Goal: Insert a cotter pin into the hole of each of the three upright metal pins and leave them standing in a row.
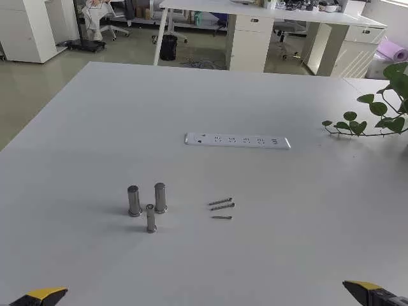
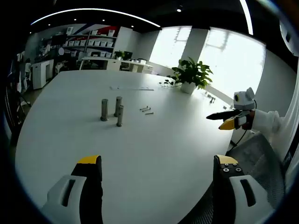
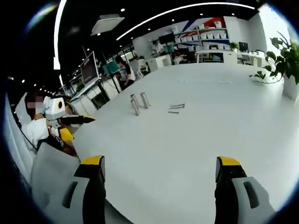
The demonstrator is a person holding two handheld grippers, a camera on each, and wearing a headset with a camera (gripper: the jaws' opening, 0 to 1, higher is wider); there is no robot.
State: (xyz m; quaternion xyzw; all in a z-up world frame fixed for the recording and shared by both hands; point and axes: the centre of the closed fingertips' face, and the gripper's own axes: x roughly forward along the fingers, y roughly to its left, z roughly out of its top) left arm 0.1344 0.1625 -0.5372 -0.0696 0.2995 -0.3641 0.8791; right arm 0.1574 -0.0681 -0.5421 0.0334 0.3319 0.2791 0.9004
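Three upright metal pins (image 1: 151, 218) stand in a tight cluster on the white table (image 1: 95, 127), left of centre. Three thin cotter pins (image 1: 222, 206) lie flat just to their right. My left gripper (image 1: 44, 294) and right gripper (image 1: 366, 290) sit at the near table edge, far from the pins. In the left gripper view my left gripper (image 2: 158, 164) is open and holds nothing, with the metal pins (image 2: 118, 109) and cotter pins (image 2: 146, 110) well ahead. In the right gripper view my right gripper (image 3: 160, 165) is open too, the metal pins (image 3: 139, 102) and cotter pins (image 3: 176, 108) beyond it.
A white power strip (image 1: 237, 141) lies across the table behind the pins. A leafy potted plant (image 1: 376, 108) trails in at the right edge. Desks, cabinets and chairs stand beyond the far edge. A person sits behind the left gripper (image 3: 77, 127).
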